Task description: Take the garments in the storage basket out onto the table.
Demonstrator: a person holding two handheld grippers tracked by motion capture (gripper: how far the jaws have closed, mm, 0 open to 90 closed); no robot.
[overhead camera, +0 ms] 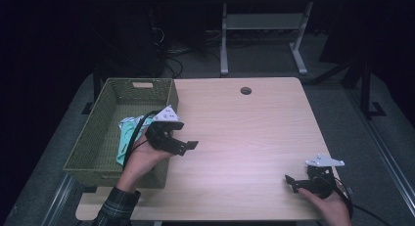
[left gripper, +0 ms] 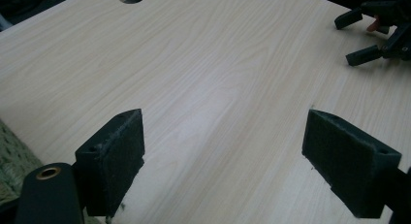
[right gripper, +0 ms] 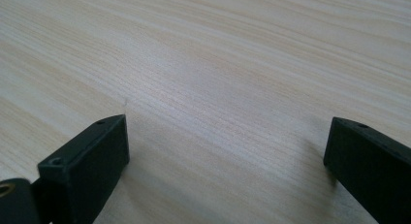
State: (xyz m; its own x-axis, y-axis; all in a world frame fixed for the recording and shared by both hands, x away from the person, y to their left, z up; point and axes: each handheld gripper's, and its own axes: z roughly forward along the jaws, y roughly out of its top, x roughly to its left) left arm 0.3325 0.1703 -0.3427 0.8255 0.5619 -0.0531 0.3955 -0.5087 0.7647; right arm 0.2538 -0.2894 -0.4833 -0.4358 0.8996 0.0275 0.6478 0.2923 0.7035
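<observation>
A light wooden table (overhead camera: 244,133) with a round cable hole (overhead camera: 245,91) near its far edge fills the middle of the high view, and a green woven basket (overhead camera: 105,133) sits on its left side, overhanging the table's left edge. Inside the basket lies a crumpled white and teal cloth (overhead camera: 128,133). Beyond the table, on the dark grey floor, stand the white legs of another desk (overhead camera: 264,35) and a tangle of black cables (overhead camera: 169,55).

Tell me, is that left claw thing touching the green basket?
Cannot tell. In the high view the left gripper overlaps the green basket at its right rim, but no view shows a gap or contact plainly.
</observation>
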